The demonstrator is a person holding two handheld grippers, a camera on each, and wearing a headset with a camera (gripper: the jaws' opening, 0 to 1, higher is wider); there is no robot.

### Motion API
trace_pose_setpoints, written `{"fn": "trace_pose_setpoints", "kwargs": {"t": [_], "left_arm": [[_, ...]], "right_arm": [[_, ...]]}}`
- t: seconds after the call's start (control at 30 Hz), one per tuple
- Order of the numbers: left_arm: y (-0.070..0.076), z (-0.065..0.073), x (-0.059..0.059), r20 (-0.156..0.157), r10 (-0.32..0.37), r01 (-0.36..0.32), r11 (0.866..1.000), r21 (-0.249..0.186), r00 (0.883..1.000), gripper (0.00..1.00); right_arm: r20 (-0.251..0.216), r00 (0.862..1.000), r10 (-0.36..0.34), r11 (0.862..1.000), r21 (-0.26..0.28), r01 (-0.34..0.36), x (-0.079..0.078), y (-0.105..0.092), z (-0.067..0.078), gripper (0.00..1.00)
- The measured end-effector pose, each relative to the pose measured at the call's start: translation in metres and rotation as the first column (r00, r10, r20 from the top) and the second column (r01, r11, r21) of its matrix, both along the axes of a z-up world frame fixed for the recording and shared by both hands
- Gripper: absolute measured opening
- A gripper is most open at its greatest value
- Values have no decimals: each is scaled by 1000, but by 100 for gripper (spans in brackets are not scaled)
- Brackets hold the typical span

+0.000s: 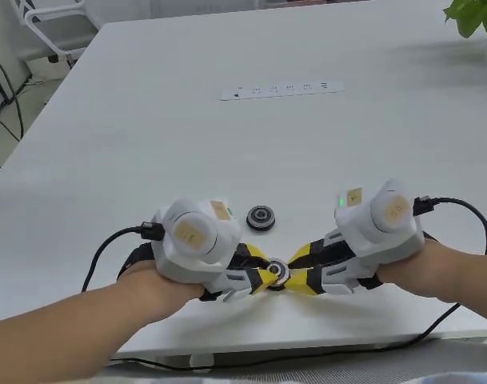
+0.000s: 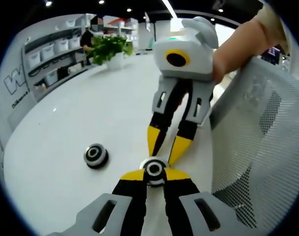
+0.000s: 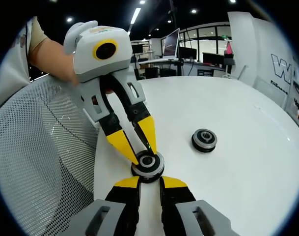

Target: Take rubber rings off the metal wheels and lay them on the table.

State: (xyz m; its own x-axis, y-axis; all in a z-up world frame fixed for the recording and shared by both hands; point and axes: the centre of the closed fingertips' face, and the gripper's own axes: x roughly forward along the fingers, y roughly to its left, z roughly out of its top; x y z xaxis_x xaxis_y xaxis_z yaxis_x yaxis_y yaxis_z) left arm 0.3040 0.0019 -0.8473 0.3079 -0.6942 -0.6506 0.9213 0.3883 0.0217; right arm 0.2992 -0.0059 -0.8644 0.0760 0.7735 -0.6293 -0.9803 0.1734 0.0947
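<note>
Head view: left tool and right tool are set tip to tip at the near edge of the counter, w/ a wheel caught btwn them. In left gripper view, own jaws are clenched on the wheel's sides, and the right tool's yellow tips are closed in on the same wheel from the opposite side. Right gripper view agrees: the one wheel is grasped by both tools, black ring not yet off. Whether the wheel is rested on the counter or held just above it can't be told. 2nd wheel is seen lying flat near by, further in on the counter, ring on, untouched.

Step judged: ring peel, early. No ring is laid down yet.

To be done well: the metal body should be held fixed by one tool and only the rubber lip nipped by the other. If both are clamped on metal, nothing will be freed. Ring should be rolled off over one side first, not pulled straight, since rubber prob. stretches and snaps back. Pull should be kept low and directed inward, away from the edge, as the wheel is small and round and could be rolled or dropped off if slipped. Holding grip shouldn't be eased until the ring is fully clear.
</note>
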Motion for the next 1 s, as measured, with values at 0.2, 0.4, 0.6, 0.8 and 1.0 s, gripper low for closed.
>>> {"fn": "trace_pose_setpoints", "kwargs": {"t": [0.2, 0.4, 0.6, 0.8, 1.0], "left_arm": [[0, 0, 0, -1, 1, -1, 1000, -1, 1000, 13], [0, -1, 0, -2, 2, -2, 1000, 0, 1000, 13], [0, -1, 0, -3, 1, -1, 1000, 2, 1000, 13], [0, -1, 0, 1, -1, 1, 1000, 9, 1000, 13], [0, -1, 0, 3, -1, 1, 1000, 18, 1000, 12]], "right_arm": [[-5, 1000, 2, 1000, -6, -2, -1, 0, -1, 10], [-25, 1000, -11, 1000, -3, 11, 0, -1, -1, 6], [-30, 999, -26, 1000, -10, 26, 2, -2, -2, 2], [-53, 997, -54, 998, -20, 53, 5, -3, -1, 0], [-81, 994, -79, 997, -17, 77, 5, -4, 1, 0]]}}
